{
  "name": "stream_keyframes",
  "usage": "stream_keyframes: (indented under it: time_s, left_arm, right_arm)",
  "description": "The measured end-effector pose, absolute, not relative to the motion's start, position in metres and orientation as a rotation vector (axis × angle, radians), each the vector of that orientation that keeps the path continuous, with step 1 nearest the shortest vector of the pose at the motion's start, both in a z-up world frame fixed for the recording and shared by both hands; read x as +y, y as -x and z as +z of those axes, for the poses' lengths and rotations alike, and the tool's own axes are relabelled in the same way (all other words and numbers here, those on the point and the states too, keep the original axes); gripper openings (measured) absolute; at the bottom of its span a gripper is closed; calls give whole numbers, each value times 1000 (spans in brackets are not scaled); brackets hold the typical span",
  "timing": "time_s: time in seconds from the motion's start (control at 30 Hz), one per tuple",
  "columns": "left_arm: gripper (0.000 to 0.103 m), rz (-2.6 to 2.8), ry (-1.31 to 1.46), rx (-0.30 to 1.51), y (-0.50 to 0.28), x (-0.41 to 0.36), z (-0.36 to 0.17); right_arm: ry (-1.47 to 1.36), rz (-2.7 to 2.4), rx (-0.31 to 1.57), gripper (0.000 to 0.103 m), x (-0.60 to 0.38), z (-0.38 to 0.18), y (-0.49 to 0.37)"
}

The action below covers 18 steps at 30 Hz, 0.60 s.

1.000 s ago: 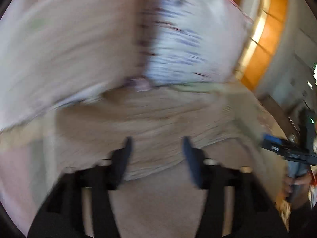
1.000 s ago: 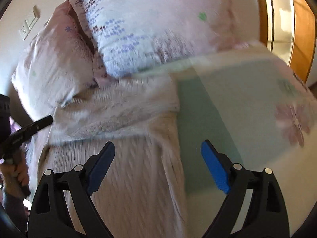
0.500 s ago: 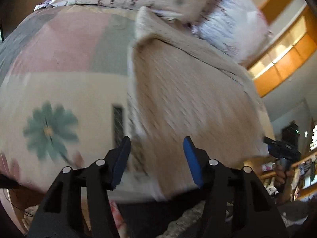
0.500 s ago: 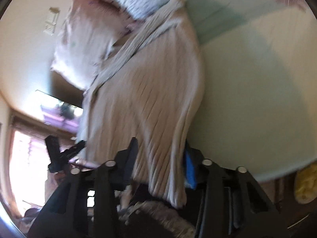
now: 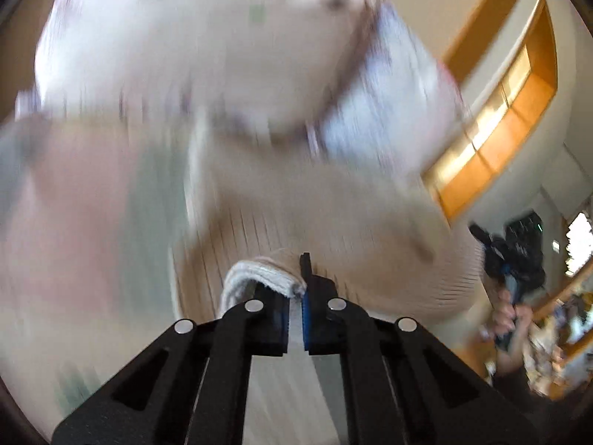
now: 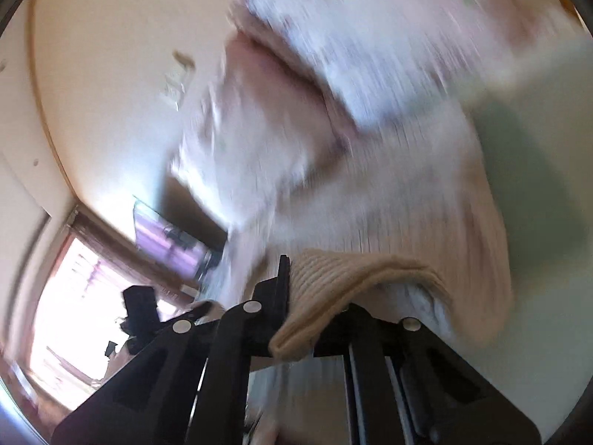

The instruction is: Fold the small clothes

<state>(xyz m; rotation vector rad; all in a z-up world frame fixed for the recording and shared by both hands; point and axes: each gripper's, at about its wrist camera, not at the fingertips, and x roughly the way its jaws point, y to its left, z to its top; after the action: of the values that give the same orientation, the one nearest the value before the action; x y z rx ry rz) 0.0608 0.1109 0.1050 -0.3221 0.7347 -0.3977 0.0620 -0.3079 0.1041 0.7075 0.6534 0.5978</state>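
A beige ribbed knit sweater [image 5: 333,215] lies on the bed, stretching away toward the pillows; it also shows in the right wrist view [image 6: 426,200]. My left gripper [image 5: 294,296] is shut on the sweater's near hem, which bunches over the left finger. My right gripper [image 6: 300,296] is shut on the hem at the other corner, the knit edge draped over its right finger. Both views are blurred by motion.
Floral pillows [image 5: 207,48] lie at the head of the bed, also in the right wrist view [image 6: 370,37]. The pastel bedsheet [image 5: 74,204] spreads left of the sweater, and in the right wrist view [image 6: 548,185] to its right. An orange wood window frame [image 5: 511,104] is right.
Both grippers have gone from open to shut on the sweater's near hem. Both cameras have swung up toward the pillows and wall, lifting the hem.
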Motion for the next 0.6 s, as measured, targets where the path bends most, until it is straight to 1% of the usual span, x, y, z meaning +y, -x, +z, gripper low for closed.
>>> stream_keyframes:
  time_s: [0.07, 0.1, 0.13, 0.17, 0.2, 0.23, 0.27, 0.3, 0.33, 0.4, 0.47, 0.6]
  left_arm:
    - [4, -337, 342, 664, -116, 116, 123]
    - [5, -313, 346, 657, -142, 115, 125]
    - [10, -292, 339, 663, -161, 113, 124]
    - [11, -254, 333, 679, -189, 112, 119]
    - [24, -227, 334, 700, -204, 114, 112]
    - [44, -183, 351, 735, -217, 120, 103]
    - [51, -165, 398, 760, -220, 130, 93]
    - [58, -177, 444, 774, -217, 140, 85]
    - [62, -189, 465, 788, -213, 146, 78]
    - [62, -192, 472, 859, -205, 159, 57]
    - [61, -214, 505, 928, -201, 163, 38]
    - [61, -279, 555, 1011, -200, 152, 14]
  right_arm:
    - [-708, 517, 624, 7, -309, 109, -110]
    - [-711, 448, 625, 7, -311, 105, -137]
    - [-712, 405, 637, 8, -311, 99, -158]
    - [-705, 348, 676, 14, -309, 87, -186]
    - [-686, 310, 725, 43, -304, 78, -203]
    - [-656, 255, 814, 65, -299, 64, -224]
    - [-660, 231, 871, 74, -297, 54, -233]
    - [-682, 264, 888, 75, -296, 47, -233]
    - [-673, 291, 873, 78, -296, 47, -230]
    - [-589, 269, 815, 94, -294, 54, -219]
    - [-558, 289, 809, 94, -292, 54, -212]
    - [-534, 327, 859, 94, -286, 49, -202]
